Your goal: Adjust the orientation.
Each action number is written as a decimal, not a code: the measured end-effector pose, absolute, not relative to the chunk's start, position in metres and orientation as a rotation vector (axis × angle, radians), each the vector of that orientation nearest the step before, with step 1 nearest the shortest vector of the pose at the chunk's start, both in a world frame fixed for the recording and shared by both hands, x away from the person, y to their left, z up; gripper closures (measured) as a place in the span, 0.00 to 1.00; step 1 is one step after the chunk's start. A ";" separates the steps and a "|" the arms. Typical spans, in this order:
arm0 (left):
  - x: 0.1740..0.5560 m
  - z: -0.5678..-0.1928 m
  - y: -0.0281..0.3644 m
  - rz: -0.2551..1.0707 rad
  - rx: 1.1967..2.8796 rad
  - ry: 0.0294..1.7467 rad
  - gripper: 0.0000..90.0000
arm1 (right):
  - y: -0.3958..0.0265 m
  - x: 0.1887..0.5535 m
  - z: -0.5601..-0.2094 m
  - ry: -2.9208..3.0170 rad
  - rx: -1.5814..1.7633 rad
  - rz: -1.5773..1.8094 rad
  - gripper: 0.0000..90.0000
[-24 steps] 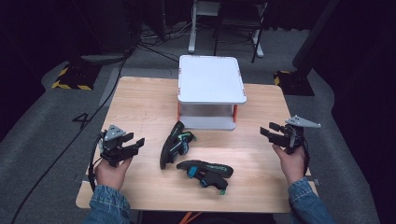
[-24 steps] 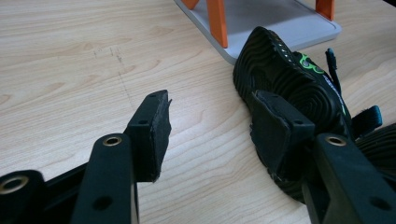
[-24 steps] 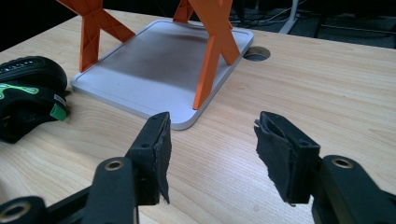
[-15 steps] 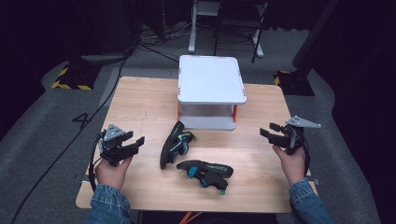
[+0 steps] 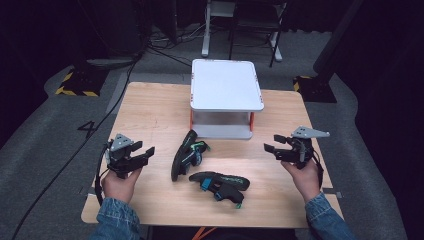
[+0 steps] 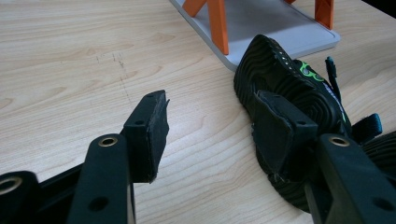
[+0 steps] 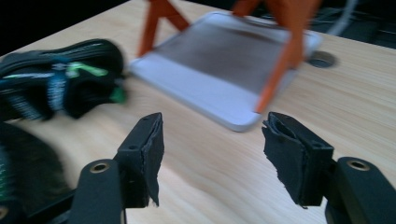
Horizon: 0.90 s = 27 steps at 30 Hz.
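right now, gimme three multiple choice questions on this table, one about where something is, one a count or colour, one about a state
1. Where does the white two-tier stand sit?
A. at the far middle of the table
B. at the near left corner
C. on the floor

2. How many sandals lie on the table?
A. one
B. two
C. four

3. How do the left gripper and right gripper stand?
A. both open and empty
B. both shut on a sandal
C. left open, right shut

Answers:
1 A, the stand is centred toward the far edge in the high view.
2 B, one sandal lies on its side, the other lies nearer the person.
3 A, each gripper view shows a wide gap between the jaws with bare wood between them.
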<state>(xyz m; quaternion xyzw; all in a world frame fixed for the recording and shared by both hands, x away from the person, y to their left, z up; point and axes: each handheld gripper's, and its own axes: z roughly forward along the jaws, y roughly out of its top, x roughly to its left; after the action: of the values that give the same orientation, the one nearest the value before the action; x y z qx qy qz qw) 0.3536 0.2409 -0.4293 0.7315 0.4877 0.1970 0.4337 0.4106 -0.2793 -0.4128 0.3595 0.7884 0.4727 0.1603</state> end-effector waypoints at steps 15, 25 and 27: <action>0.350 -0.432 0.240 0.496 1.851 1.218 0.50 | -0.175 0.376 -0.425 2.646 0.601 1.349 0.38; 0.346 -0.434 0.244 0.497 1.843 1.235 0.50 | -0.138 0.369 -0.443 2.792 0.445 1.207 0.43; 0.346 -0.434 0.245 0.496 1.842 1.236 0.50 | -0.136 0.369 -0.443 2.799 0.437 1.196 0.45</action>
<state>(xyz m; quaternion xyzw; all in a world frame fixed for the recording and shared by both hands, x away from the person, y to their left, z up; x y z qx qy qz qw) 0.3457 0.2446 -0.4345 0.7352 0.4932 0.1981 0.4208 0.3691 -0.1364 -0.4435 0.1419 0.9097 0.3888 0.0334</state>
